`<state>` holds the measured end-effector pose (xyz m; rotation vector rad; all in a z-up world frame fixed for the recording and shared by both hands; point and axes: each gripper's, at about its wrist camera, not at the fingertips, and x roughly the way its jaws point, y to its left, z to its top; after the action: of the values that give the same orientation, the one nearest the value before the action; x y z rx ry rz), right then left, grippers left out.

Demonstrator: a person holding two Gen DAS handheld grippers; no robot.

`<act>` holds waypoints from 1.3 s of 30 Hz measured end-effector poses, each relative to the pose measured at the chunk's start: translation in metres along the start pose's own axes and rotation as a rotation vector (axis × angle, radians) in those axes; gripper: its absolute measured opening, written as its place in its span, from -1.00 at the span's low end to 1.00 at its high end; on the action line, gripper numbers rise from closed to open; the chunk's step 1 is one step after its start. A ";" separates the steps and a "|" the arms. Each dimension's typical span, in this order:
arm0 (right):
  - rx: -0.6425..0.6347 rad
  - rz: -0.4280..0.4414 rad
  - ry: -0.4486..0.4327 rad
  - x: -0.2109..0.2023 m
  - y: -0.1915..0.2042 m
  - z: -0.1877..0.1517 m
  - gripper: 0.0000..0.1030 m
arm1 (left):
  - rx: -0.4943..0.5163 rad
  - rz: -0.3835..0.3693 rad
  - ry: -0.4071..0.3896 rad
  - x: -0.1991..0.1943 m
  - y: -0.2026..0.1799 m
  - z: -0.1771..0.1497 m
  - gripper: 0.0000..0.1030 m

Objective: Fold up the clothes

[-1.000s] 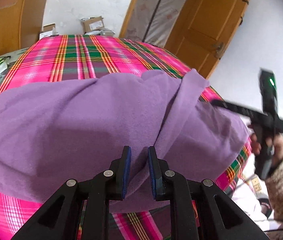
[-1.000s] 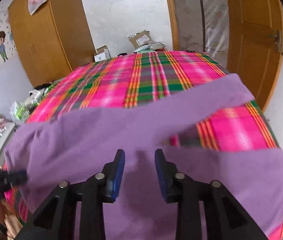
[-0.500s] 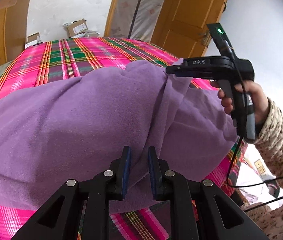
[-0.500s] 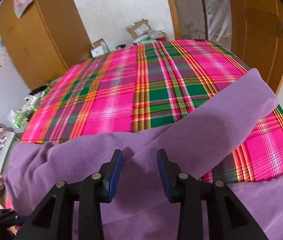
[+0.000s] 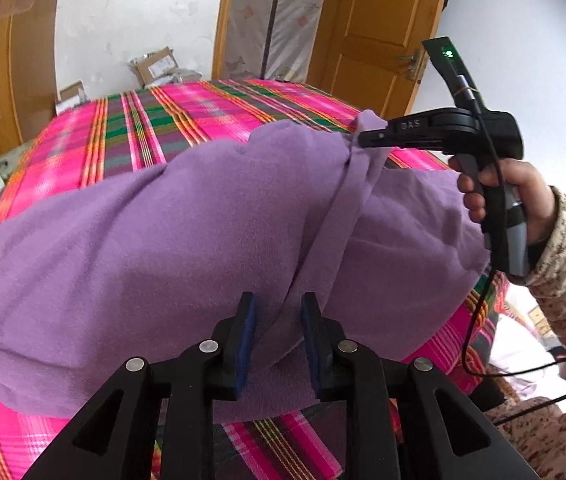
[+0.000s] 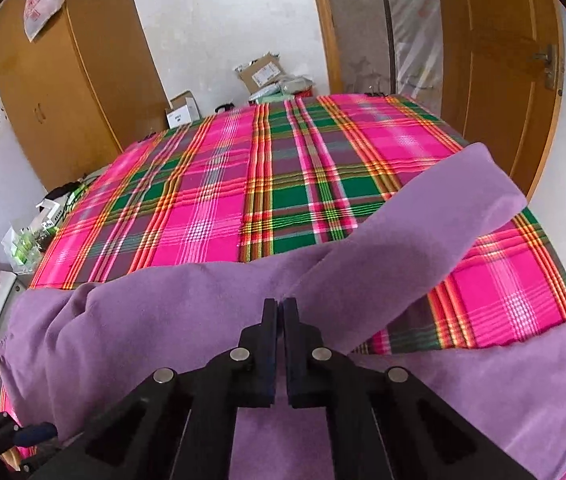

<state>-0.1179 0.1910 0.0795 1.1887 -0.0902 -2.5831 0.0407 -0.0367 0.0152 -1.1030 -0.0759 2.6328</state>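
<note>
Moved: right tongs (image 6: 282, 304) — parted a second ago — have pinched together on a fold of the garment (image 6: 163, 320).
Left tongs (image 5: 277, 308): apart, with cloth between the pads but not gripped.
Garment: purple fleece, spread across the near end of the plaid bed (image 6: 263, 184) — one long strip angles up to the right.
Hand (image 5: 515, 196): grips the right handle.
</note>
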 end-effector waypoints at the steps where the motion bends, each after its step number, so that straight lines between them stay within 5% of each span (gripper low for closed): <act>1: 0.014 0.008 -0.010 -0.004 -0.002 -0.002 -0.94 | 0.017 0.004 -0.008 -0.001 -0.004 0.001 -0.53; 7: 0.083 0.034 -0.058 -0.025 -0.015 -0.012 -0.95 | 0.171 0.075 -0.040 -0.001 -0.031 0.002 -0.44; 15: 0.147 0.037 -0.098 -0.045 -0.030 -0.036 -0.95 | 0.233 0.153 0.008 0.020 -0.038 0.005 -0.44; 20: 0.199 0.039 -0.083 -0.045 -0.043 -0.054 -0.95 | 0.148 0.118 -0.005 0.022 -0.025 0.011 -0.44; 28: 0.254 0.059 -0.036 -0.036 -0.056 -0.059 -0.90 | 0.110 0.077 -0.019 0.024 -0.018 0.014 -0.73; 33: 0.239 0.035 -0.088 -0.038 -0.058 -0.046 -0.66 | 0.116 0.061 -0.013 0.026 -0.021 0.013 -0.78; 39: 0.211 -0.024 -0.056 -0.021 -0.064 -0.024 -0.62 | 0.102 0.050 -0.011 0.028 -0.019 0.011 -0.79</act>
<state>-0.1026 0.2603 0.0680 1.1924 -0.3717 -2.6813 0.0186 -0.0099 0.0066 -1.0701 0.0839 2.6545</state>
